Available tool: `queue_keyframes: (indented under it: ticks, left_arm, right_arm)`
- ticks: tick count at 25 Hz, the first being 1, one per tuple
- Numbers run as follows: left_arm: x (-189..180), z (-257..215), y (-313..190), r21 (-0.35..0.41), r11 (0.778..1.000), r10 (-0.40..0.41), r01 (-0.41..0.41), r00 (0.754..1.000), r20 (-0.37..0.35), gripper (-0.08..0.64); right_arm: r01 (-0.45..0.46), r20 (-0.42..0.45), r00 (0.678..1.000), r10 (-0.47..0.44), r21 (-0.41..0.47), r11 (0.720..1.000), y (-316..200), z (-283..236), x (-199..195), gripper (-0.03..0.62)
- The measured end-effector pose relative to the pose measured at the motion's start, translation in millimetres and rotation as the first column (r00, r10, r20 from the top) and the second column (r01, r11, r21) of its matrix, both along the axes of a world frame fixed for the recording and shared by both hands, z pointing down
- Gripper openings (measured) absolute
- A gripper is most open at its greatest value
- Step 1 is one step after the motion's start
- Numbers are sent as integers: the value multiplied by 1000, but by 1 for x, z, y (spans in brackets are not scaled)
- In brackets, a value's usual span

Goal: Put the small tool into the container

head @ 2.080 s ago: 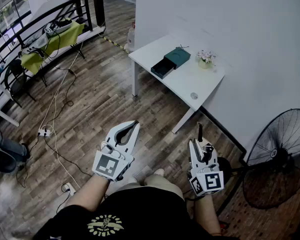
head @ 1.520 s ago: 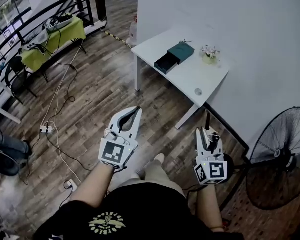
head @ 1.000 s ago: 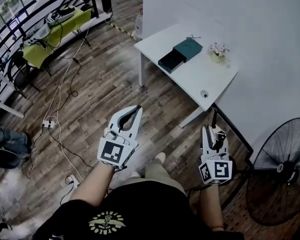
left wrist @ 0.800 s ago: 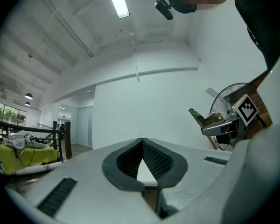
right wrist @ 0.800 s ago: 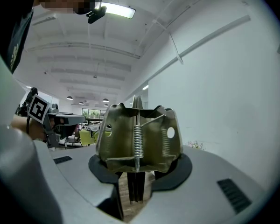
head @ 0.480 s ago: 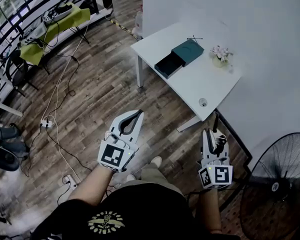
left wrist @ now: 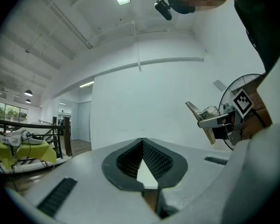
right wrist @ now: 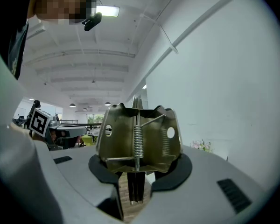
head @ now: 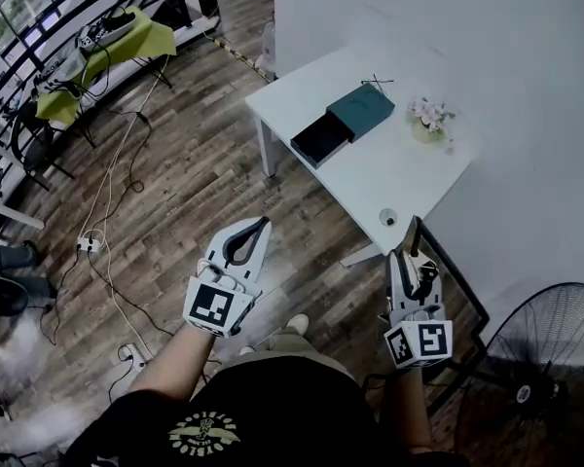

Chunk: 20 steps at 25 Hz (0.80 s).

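You've walked up to the desk [head: 393,177], and the open teal container [head: 343,123] is nearer now, at its far left. Your right tool [head: 410,253] pinches the small spring clip [right wrist: 137,134]. Your left tool [head: 260,226] is pressed together, empty. Drop-off comes next.

the table [head: 399,178] is white, the container [head: 363,111] dark teal, the small tool [right wrist: 137,134] brassy.

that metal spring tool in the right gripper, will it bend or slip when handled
The small tool looks like folded sheet metal with a coil spring, so it is probably stiff, though it may squeeze along the spring. Its smooth, shiny faces could slip, yet the right gripper is clamped on it. The metal looks thin, so it is likely light.
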<state>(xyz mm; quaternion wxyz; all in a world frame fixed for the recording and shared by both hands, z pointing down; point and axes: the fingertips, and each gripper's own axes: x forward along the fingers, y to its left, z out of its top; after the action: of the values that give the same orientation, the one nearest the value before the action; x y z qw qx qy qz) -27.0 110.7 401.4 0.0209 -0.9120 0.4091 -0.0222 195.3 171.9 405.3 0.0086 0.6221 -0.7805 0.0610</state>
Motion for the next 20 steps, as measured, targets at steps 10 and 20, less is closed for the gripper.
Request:
queue_keyframes:
  ticks: [10,20]
  left_arm:
    - [3,-15,-11,11,997,-80,80,997,7,6]
    - [-6,-9,-17,1,993,-114,114,993,21,6]
  right_arm:
    - [90,41,995,-91,11,996,-30,-13,16,129]
    - [87,91,992,-88,10,996,-39,-6,26,129]
